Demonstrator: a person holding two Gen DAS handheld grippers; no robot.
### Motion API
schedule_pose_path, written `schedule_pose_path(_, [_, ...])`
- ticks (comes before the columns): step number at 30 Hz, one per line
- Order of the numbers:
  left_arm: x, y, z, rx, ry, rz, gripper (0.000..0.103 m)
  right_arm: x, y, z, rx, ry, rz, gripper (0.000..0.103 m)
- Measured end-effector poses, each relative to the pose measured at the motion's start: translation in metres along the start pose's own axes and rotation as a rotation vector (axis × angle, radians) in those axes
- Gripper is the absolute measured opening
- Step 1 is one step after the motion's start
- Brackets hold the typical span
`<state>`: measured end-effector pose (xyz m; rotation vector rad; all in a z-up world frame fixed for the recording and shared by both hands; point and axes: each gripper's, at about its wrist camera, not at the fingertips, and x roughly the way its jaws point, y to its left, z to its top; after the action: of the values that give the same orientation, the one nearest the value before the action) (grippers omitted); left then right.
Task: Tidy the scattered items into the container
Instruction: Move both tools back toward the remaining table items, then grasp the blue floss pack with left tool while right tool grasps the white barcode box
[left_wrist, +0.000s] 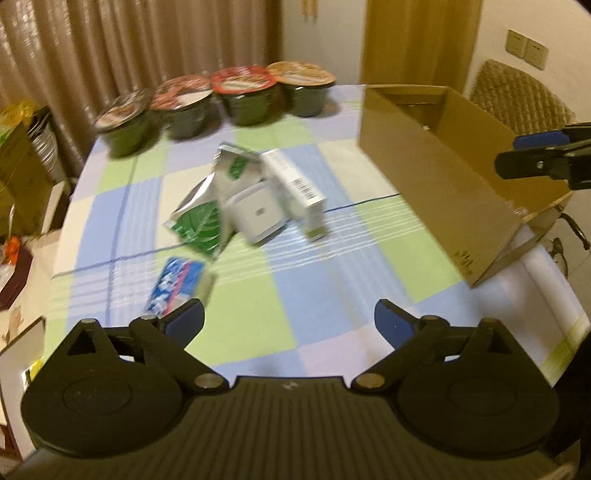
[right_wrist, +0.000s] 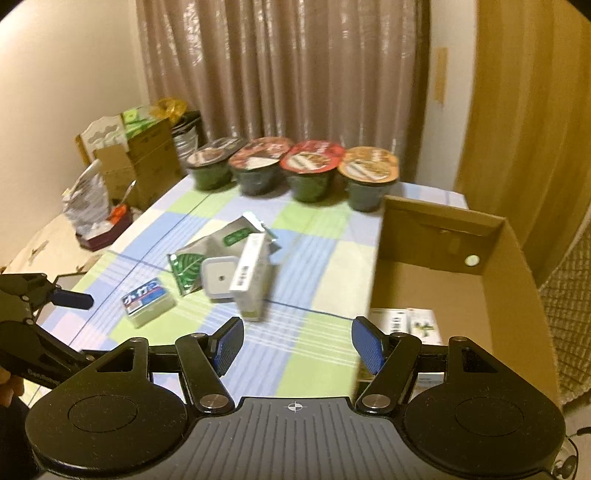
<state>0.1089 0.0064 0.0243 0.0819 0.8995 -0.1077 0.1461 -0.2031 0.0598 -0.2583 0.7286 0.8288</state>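
Scattered packets and boxes lie mid-worktop, cardboard box at 3 o'clock; left gripper and right gripper hover, jaws wide, empty.

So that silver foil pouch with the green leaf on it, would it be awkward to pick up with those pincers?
Probably somewhat. The foil pouch lies flat and creased, so it likely flops and bends rather than holding shape. Its shiny surface may slip between the pads. It looks thin, so probably light. The white box seems to lie partly across it, so pulling could drag that along.
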Motion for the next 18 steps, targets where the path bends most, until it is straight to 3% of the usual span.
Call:
schedule_pose_path(8, [0.000, 0.050, -0.017, -0.031, 0.020, 0.050, 0.098, 0.025, 0.027, 0.003, -0.042, 0.041, 0.026, 0.071])
schedule_pose_path(18, [0.034, 0.081, -0.016, -0.020, 0.030, 0.046, 0.098, 0.073, 0.049, 0.020, -0.096, 0.082, 0.057, 0.071])
